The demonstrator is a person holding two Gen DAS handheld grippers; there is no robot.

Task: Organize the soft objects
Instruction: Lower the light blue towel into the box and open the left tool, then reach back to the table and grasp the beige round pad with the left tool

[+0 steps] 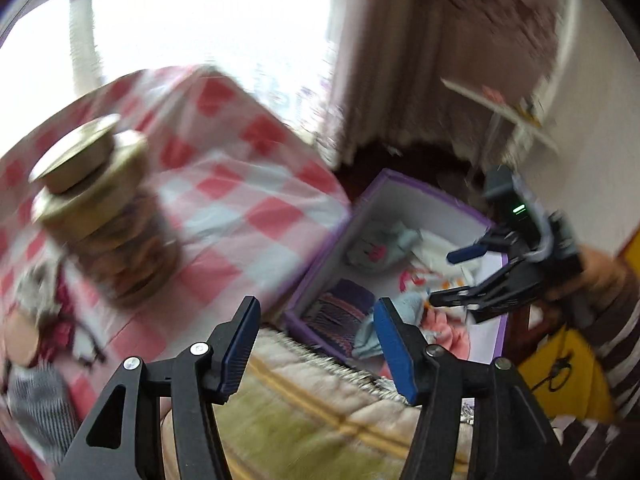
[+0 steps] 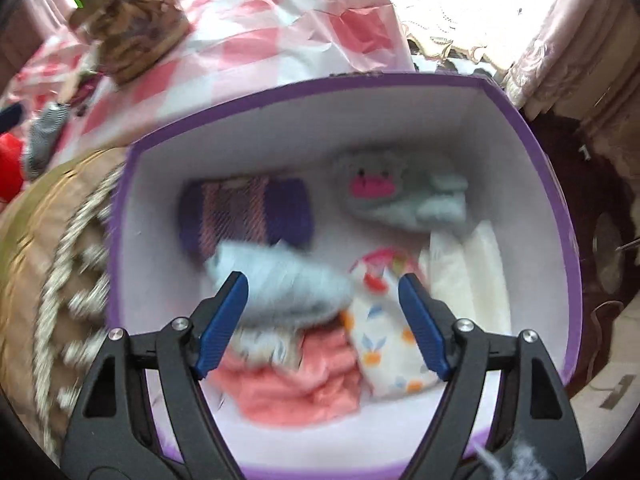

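A purple-rimmed box [image 2: 532, 128] with white walls holds several soft items: a purple striped cloth [image 2: 244, 212], a grey plush with a pink mouth [image 2: 384, 196], a light blue sock [image 2: 280, 280], a pink cloth [image 2: 304, 388], a patterned white sock [image 2: 388, 356] and white folded cloth [image 2: 476, 276]. My right gripper [image 2: 322, 320] is open and empty just above the box. In the left wrist view the box [image 1: 404, 184] lies right of the table, with the right gripper [image 1: 460, 276] over it. My left gripper [image 1: 316, 344] is open and empty above a cushion edge.
A red-and-white checked tablecloth [image 1: 224, 200] covers the table, with a lidded jar [image 1: 108, 220] on it. A striped grey sock [image 1: 36, 404] and other small cloths lie at its left. A beige and green cushion [image 1: 304, 420] lies under my left gripper. Curtains [image 1: 440, 52] hang behind.
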